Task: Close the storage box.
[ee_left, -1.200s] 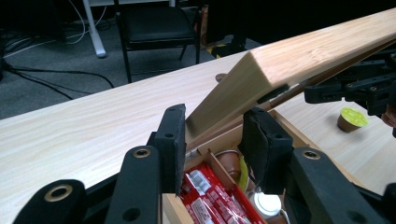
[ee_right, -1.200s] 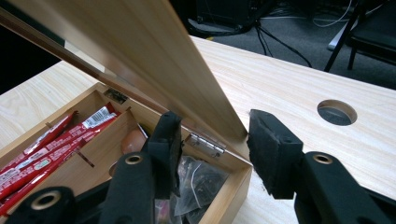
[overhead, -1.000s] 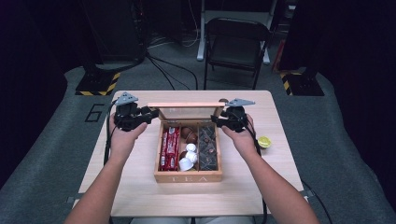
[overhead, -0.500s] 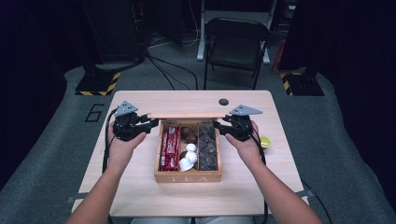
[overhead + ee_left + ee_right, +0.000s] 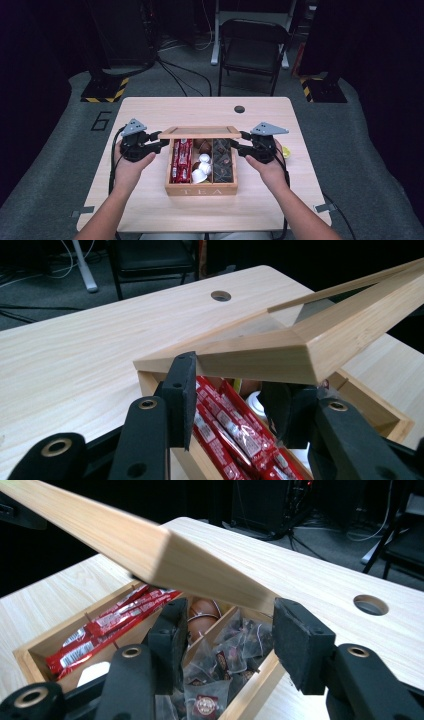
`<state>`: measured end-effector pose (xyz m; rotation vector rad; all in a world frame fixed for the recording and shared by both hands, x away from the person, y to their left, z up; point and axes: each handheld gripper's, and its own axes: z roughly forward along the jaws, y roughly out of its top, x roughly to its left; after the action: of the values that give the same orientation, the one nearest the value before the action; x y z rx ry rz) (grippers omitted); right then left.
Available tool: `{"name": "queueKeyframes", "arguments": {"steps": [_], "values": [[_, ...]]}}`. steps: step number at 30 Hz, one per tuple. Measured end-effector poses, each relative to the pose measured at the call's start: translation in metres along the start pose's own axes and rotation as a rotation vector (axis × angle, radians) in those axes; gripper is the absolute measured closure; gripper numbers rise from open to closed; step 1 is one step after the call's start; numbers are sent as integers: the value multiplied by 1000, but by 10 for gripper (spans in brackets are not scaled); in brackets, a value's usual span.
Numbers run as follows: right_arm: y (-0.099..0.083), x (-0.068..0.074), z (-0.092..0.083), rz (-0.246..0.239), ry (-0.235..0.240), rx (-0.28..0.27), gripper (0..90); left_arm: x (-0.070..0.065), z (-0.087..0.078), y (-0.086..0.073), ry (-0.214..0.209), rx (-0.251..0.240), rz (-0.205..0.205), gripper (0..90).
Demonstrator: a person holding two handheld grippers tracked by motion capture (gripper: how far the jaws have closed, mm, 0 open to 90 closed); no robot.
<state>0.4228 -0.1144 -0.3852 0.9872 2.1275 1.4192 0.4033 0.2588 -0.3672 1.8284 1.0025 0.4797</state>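
Wooden lid point(image 5: 200, 132) between both grippers' fingers

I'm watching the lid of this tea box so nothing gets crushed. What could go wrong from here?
The lid hangs half open between the left gripper and right gripper. The right jaws stand apart around its edge, so it could drop shut. Red packets and white pods lie just under it and might get pinched. An uneven hold could twist the lid's hinges.
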Motion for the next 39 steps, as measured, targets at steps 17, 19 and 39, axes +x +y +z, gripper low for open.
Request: {"name": "queueKeyframes", "arguments": {"steps": [17, 19, 39], "values": [[-20, 21, -20, -33, -3, -21, 529, -9, -4, -30, -8, 12, 5, 598], [-23, 22, -21, -32, 2, -17, 532, -10, -4, -34, -12, 25, 9, 598], [-49, 33, -24, -42, -2, 19, 538, -18, -16, -62, -17, 54, 14, 533]]}}
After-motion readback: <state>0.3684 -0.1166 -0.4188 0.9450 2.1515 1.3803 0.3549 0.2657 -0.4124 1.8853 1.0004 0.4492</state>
